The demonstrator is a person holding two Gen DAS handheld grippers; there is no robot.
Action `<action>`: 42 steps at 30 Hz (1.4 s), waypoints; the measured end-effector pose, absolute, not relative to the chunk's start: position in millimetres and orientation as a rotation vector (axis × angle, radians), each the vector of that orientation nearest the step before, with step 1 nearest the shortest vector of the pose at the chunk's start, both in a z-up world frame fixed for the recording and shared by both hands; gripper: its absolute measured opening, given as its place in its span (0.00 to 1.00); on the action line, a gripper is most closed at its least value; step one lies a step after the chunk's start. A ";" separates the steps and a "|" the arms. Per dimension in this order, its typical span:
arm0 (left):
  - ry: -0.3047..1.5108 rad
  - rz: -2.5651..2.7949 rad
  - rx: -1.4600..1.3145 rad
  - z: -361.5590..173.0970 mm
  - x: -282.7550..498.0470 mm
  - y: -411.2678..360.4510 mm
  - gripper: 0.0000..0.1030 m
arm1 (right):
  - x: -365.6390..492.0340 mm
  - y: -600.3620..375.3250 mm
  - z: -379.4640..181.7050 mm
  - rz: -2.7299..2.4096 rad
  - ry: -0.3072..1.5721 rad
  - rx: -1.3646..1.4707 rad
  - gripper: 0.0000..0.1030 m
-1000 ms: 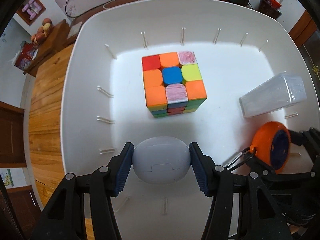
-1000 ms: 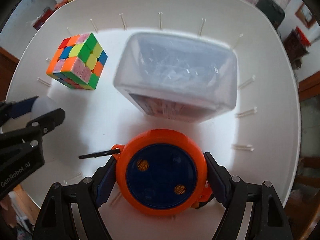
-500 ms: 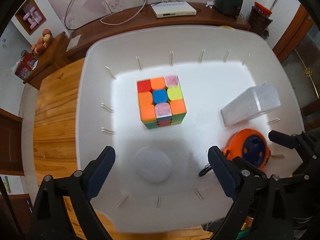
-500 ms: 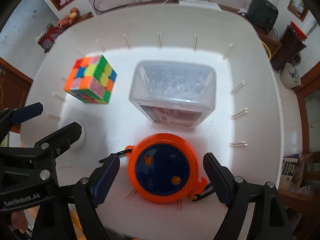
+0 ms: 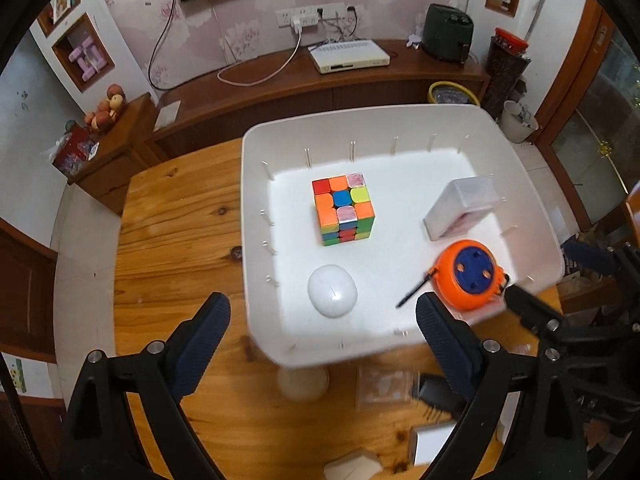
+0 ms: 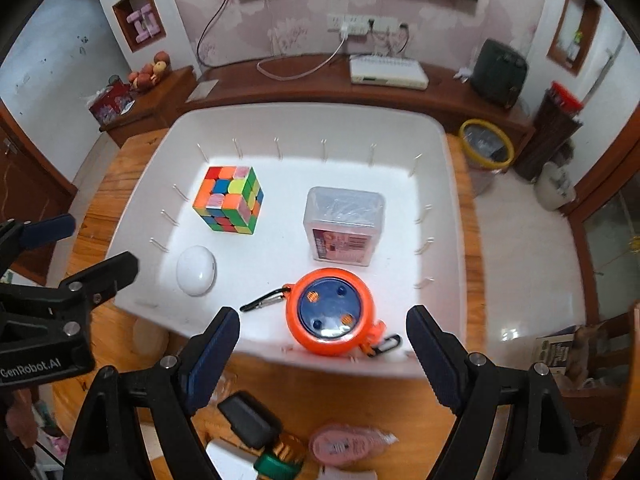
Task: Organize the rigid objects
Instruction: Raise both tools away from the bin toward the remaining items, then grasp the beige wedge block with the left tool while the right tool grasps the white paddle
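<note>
Above the white bin (image 5: 520, 184), both sets of fingers (image 5: 208, 332) (image 6: 428, 352) spread, empty; white pod (image 5: 332, 290) and orange reel (image 6: 331, 316) inside. Next: swing wide to surface (image 5: 180, 220) clutter, approach squarely.

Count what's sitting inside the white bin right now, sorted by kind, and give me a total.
Puzzle cube: 1
White egg-shaped case: 1
Clear plastic box: 1
Orange round reel with blue centre: 1
Total in the white bin: 4
</note>
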State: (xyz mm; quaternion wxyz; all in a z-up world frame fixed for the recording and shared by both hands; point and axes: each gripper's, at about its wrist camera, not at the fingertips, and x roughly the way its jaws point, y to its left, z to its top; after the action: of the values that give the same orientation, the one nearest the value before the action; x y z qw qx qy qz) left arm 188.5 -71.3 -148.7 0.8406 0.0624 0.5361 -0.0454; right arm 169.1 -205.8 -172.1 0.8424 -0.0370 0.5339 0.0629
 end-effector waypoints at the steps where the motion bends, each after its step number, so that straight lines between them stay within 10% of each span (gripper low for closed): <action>1: 1.124 -0.100 0.130 -144.7 183.3 -69.4 0.92 | 159.8 -207.0 -165.2 0.112 1.108 -0.088 0.83; 20: 1.160 -0.129 0.025 -112.0 104.6 -46.2 0.92 | 47.5 -212.4 -105.3 0.030 0.993 -0.039 0.83; 42: 1.300 0.106 -0.119 -195.4 58.4 -30.9 0.92 | -4.5 -238.3 -233.0 -0.029 1.133 -0.008 0.83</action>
State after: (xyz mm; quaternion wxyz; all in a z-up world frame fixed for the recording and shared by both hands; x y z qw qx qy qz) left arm 58.4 -30.9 -195.4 0.7930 -0.0554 0.6047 0.0492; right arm -4.5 -238.3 -233.0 0.8438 -0.0038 0.5365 -0.0138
